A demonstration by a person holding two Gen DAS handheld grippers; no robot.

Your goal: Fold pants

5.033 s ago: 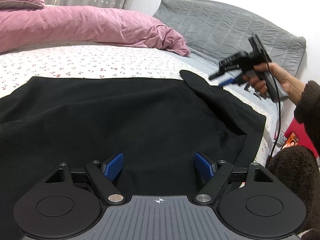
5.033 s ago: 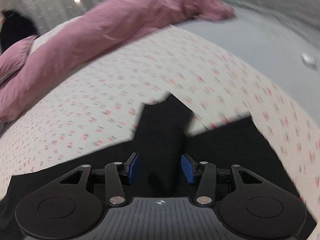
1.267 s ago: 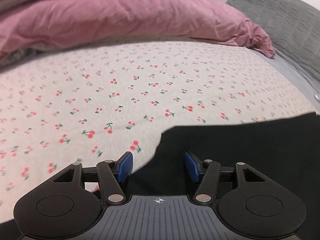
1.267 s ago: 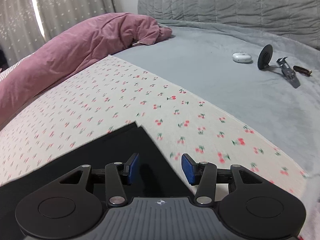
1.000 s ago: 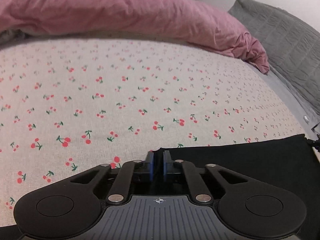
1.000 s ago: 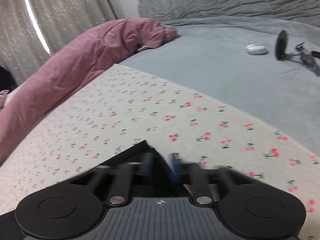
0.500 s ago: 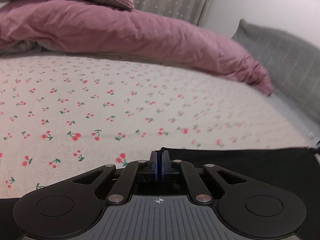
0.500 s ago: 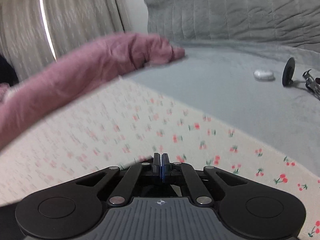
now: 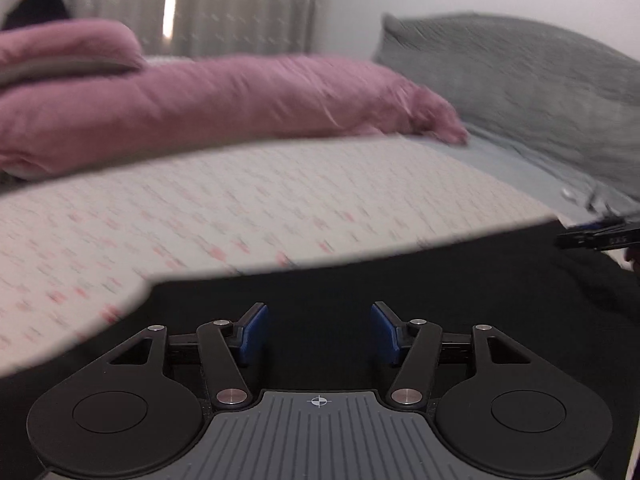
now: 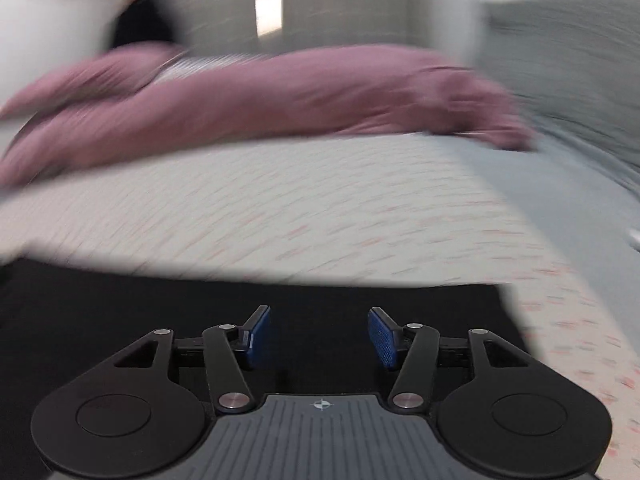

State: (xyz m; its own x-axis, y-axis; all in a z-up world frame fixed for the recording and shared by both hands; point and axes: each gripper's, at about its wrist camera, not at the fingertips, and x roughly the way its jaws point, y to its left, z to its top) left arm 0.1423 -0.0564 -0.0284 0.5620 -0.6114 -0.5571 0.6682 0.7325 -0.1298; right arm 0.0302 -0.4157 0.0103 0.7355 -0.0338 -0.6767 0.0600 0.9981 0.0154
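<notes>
The black pants point(image 9: 400, 280) lie flat on the cherry-print bed sheet point(image 9: 240, 208); their far edge runs across the lower half of both views. My left gripper point(image 9: 318, 332) is open and empty just above the black cloth. My right gripper point(image 10: 319, 336) is open and empty over the pants point(image 10: 160, 304) near their right corner. The right gripper's tip also shows at the right edge of the left wrist view point(image 9: 596, 236). Both views are motion-blurred.
A rolled pink duvet point(image 9: 240, 100) lies across the far side of the bed, with a pink pillow point(image 9: 68, 48) at the left. A grey quilted blanket point(image 9: 520, 92) covers the right side. Curtains point(image 9: 240, 4) hang behind.
Both grippers were shut on the far edge of the pants half a second ago; both have opened and let go of the cloth and pulled back toward me over it.
</notes>
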